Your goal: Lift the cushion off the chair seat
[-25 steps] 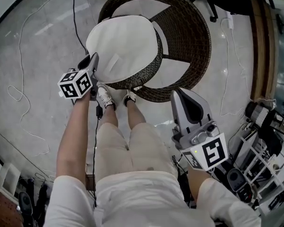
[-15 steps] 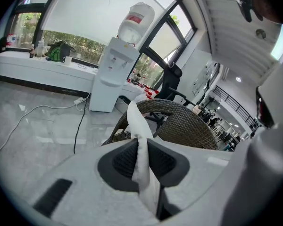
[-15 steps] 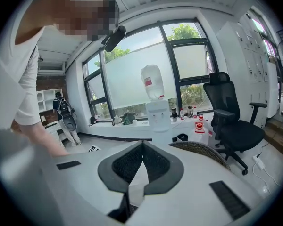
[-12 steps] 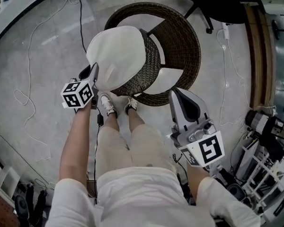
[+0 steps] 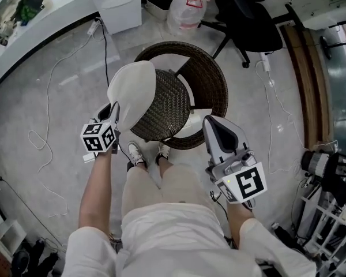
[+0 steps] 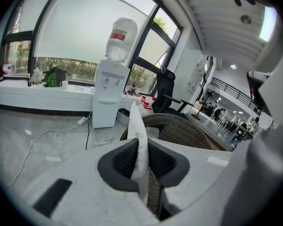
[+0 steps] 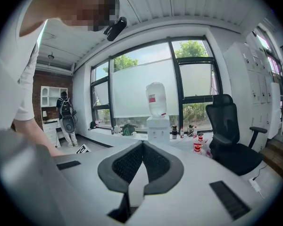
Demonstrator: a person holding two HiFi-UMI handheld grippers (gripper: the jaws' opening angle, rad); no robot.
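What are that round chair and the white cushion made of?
Chair: dark brown wicker or rattan, perhaps synthetic; a matte woven basket pattern shows. Cushion: off-white matte cloth; it creases and its edge looks thin, so likely soft fabric over thin padding.

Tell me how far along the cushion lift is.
Done: the left gripper is shut on the edge of the white cushion, which stands tilted up on edge over the wicker chair. In hand: a one-handed lift; the right gripper is shut and empty. Left: getting the cushion fully clear. Whether its lower edge has left the seat can't be seen.
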